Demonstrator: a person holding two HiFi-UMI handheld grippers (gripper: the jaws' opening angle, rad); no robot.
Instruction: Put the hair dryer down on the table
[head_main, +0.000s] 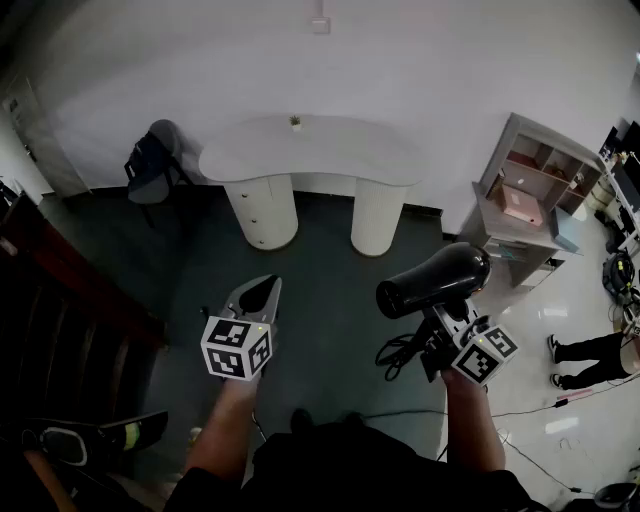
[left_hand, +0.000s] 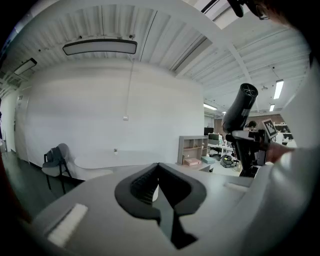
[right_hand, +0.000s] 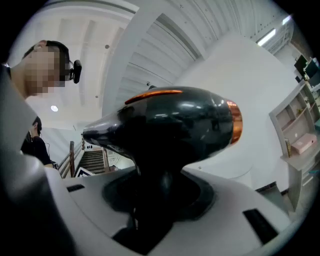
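A black hair dryer (head_main: 435, 281) with a copper ring near its back (right_hand: 170, 125) is held up in the air, well short of the white table (head_main: 330, 160). My right gripper (head_main: 447, 322) is shut on its handle, and the handle fills the gap between the jaws (right_hand: 160, 187). The nozzle points to the left in the head view. Its black cord (head_main: 398, 352) hangs below it. My left gripper (head_main: 257, 292) floats at the left with its jaws together and nothing in them (left_hand: 159, 167). The hair dryer (left_hand: 240, 107) also shows at the right of the left gripper view.
A small plant pot (head_main: 296, 122) stands at the table's back edge. A chair with a dark bag (head_main: 154, 165) is left of the table, and a grey shelf unit (head_main: 528, 190) is to its right. A person's legs (head_main: 588, 356) and floor cables are at far right. A stair rail (head_main: 70, 290) runs along the left.
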